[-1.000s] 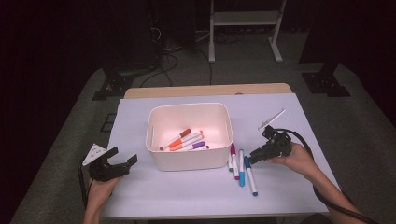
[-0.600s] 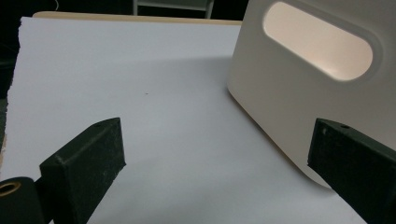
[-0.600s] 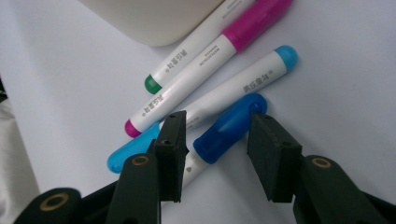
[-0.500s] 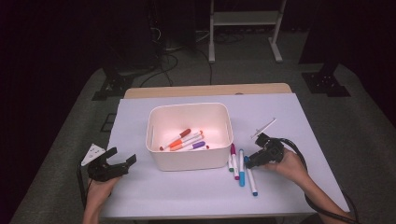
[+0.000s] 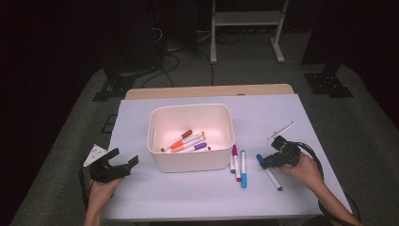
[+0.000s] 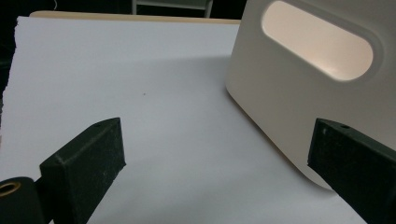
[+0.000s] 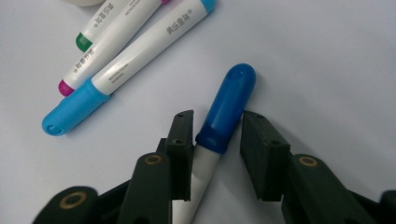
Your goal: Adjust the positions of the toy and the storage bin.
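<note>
On the white-covered worktop point(image 5: 188, 197), the right claw point(image 7: 215, 140) straddles the dark-blue marker point(image 7: 224, 116), jaws parted, not yet clenched. The left claw point(image 5: 115, 165) rests released beside the bin point(image 5: 155, 155). Closing off-centre could roll the marker away.

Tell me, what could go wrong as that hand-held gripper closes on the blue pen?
The right hand-held gripper straddles the dark blue marker near where cap meets barrel, with gaps on both sides. Closing there, the jaws might pinch the rounded cap and let it slip or roll. The light blue marker lies close by, so a sideways nudge could knock it. The marker could also tilt when lifted, since the grip is near one end.
</note>
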### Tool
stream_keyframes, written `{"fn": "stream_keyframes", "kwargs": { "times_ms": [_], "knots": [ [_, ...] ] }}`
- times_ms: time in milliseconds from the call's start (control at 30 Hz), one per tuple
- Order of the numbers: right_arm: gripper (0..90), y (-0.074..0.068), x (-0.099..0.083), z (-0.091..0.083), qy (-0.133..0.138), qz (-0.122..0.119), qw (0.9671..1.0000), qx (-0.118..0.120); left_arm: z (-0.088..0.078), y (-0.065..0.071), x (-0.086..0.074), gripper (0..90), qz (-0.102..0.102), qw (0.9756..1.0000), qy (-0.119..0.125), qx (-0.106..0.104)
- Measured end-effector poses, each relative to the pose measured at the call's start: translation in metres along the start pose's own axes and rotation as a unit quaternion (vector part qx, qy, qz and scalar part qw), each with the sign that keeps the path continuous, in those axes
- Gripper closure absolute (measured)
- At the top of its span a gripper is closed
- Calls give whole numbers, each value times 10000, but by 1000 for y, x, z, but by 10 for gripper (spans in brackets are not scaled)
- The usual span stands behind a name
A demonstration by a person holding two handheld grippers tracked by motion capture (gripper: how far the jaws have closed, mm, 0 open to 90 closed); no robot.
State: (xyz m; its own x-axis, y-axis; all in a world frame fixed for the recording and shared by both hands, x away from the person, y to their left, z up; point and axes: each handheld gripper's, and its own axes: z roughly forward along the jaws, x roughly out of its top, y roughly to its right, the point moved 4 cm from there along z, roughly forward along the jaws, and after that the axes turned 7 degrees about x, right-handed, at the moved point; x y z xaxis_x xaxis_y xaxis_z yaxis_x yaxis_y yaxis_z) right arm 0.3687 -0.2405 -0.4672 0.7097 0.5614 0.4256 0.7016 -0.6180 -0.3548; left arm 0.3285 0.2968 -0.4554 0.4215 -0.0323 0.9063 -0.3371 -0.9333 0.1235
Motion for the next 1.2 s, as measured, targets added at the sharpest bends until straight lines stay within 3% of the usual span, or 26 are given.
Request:
{"fn": "stream_keyframes", "kwargs": {
  "times_ms": [100, 233, 333, 433, 667, 1000, 1200],
  "knots": [
    [726, 1, 0, 0, -7, -21, 9999, -143, 0, 0, 0, 25, 3, 10000, 2, 1],
    [731, 3, 1, -1, -43, 4, 10000, -35, -1, -1, 0, 25, -2, 10000, 18, 6],
    [732, 6, 2, -2, -91, 60, 9998, 159, 0, -1, 0, 25, -8, 10000, 16, 1],
    [732, 7, 5, -6, -61, 164, 9985, 513, 0, -1, 0, 25, -3, 10000, 6, -1],
    [732, 0, 19, -31, 78, 36, 9969, 786, 0, 0, 1, 25, 2, 10000, 20, -2],
    [732, -25, 50, -70, 96, -317, 9936, 1077, 0, -1, 1, 25, -7, 10000, 32, 3],
    [732, -46, 75, -92, 29, -581, 9920, 1124, -1, -1, 2, 25, -12, 10000, 53, -1]
  ]
}}
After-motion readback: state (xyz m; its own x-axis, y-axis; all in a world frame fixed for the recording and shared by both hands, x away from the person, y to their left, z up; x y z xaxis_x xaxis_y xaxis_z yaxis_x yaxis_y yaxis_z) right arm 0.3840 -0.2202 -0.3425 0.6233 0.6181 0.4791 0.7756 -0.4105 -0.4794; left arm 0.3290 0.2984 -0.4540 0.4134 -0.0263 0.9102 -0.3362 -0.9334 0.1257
